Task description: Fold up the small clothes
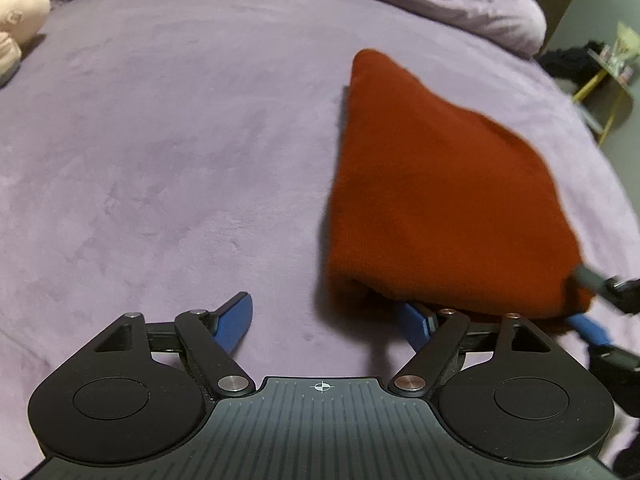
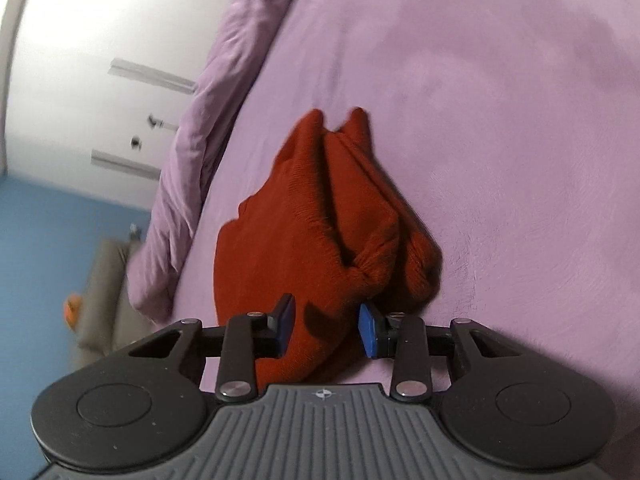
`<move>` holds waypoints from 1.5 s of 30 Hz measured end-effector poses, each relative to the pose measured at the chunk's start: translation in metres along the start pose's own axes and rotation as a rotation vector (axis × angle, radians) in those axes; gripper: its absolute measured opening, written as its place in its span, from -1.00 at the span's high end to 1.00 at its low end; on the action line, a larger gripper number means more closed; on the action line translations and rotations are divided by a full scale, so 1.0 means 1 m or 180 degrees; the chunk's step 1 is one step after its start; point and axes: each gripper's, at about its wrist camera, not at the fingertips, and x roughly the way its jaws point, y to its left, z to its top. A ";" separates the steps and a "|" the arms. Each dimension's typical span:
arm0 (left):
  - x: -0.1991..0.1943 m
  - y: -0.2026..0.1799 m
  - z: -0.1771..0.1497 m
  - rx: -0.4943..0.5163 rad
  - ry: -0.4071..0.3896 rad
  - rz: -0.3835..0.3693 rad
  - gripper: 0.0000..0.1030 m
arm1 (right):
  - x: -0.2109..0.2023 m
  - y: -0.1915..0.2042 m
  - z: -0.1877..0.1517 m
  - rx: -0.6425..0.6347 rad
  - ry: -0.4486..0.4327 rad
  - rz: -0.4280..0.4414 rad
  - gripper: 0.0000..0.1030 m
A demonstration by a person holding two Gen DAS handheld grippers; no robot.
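The rust-red knitted woolly garment [image 1: 432, 184] lies bunched on the purple fuzzy bed [image 1: 180, 160]. The right gripper [image 2: 326, 330] has its jaws pinching a fold. The left gripper [image 1: 332, 320] is wide open, holding nothing. The garment looks soft, light and floppy, so grab it at the edges.

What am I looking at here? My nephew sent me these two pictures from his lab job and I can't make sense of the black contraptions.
Each black contraption is a hand-held gripper with two blue-padded fingers; a person carries one in each hand. A wide-angle camera on each looks out along its fingers, giving one picture each. The left gripper is open and holds nothing, though its right finger is tucked under the cloth's edge. The right gripper has a rust-red knitted garment between its fingers, apparently pinching it. The garment lies folded on a purple bedspread. A pink plush toy sits at the far corner.
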 end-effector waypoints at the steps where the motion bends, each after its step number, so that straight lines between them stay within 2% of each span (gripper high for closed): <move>1: 0.001 0.000 -0.001 0.0012 -0.0014 0.0010 -0.60 | -0.001 -0.006 0.002 0.0172 0.0007 0.0081 0.33; 5: 0.002 0.005 -0.001 -0.0055 -0.0028 0.0011 -0.60 | -0.012 -0.025 0.009 0.0655 -0.0065 0.0192 0.32; 8: 0.003 0.005 0.000 -0.0061 -0.0041 0.0041 -0.60 | -0.013 -0.045 0.014 0.1189 -0.0104 0.0303 0.31; 14: 0.003 0.002 0.000 0.0008 -0.0055 0.0099 -0.60 | 0.006 -0.061 0.016 0.1761 0.0054 0.0360 0.35; 16: 0.004 0.001 0.000 0.0019 -0.0052 0.0116 -0.61 | 0.015 -0.068 0.014 0.2096 0.0089 0.0419 0.52; 18: 0.004 0.000 0.001 0.0041 -0.0052 0.0136 -0.62 | 0.020 -0.073 0.011 0.2291 0.0116 0.0405 0.58; 21: 0.003 -0.001 0.001 0.0063 -0.0046 0.0171 -0.63 | 0.020 -0.062 0.013 0.2002 0.0123 0.0332 0.65; 26: 0.003 -0.003 0.003 0.0089 -0.0037 0.0210 -0.63 | 0.005 -0.022 0.022 0.1081 0.0066 0.0194 0.71; 29: 0.003 -0.002 0.004 0.0079 -0.0037 0.0230 -0.63 | 0.001 -0.014 0.024 0.0925 0.0043 0.0250 0.72; 31: 0.002 -0.001 0.005 0.0065 -0.0045 0.0238 -0.63 | 0.002 -0.016 0.024 0.1002 0.0058 0.0418 0.73; 33: 0.000 0.002 0.005 0.0027 -0.0069 0.0246 -0.63 | 0.001 -0.023 0.025 0.1160 0.0060 0.0777 0.73; 34: 0.000 0.004 0.005 0.0004 -0.0079 0.0241 -0.63 | 0.000 -0.024 0.026 0.1170 0.0054 0.0873 0.73; 35: -0.001 0.006 0.006 -0.0028 -0.0084 0.0228 -0.63 | -0.002 -0.021 0.027 0.1078 0.0025 0.0757 0.73; 38: -0.002 0.011 0.006 -0.0125 -0.0056 0.0174 -0.63 | -0.005 -0.009 0.027 0.0354 -0.0046 -0.0165 0.77; 39: -0.003 0.012 0.007 -0.0151 -0.0058 0.0159 -0.61 | -0.008 -0.005 0.027 0.0184 -0.0074 -0.0299 0.78; 41: -0.005 0.015 0.008 -0.0191 -0.0056 0.0132 -0.58 | -0.011 0.003 0.025 0.0053 -0.0096 -0.0337 0.79; 42: -0.007 0.016 0.009 -0.0217 -0.0059 0.0112 -0.56 | -0.013 0.008 0.024 -0.0003 -0.0101 -0.0325 0.80; 43: -0.009 0.017 0.009 -0.0237 -0.0073 0.0107 -0.56 | -0.016 0.010 0.024 0.0000 -0.0088 -0.0200 0.80; 45: -0.012 0.020 0.010 -0.0275 -0.0115 0.0097 -0.56 | -0.018 0.008 0.027 0.0171 -0.0052 0.0268 0.80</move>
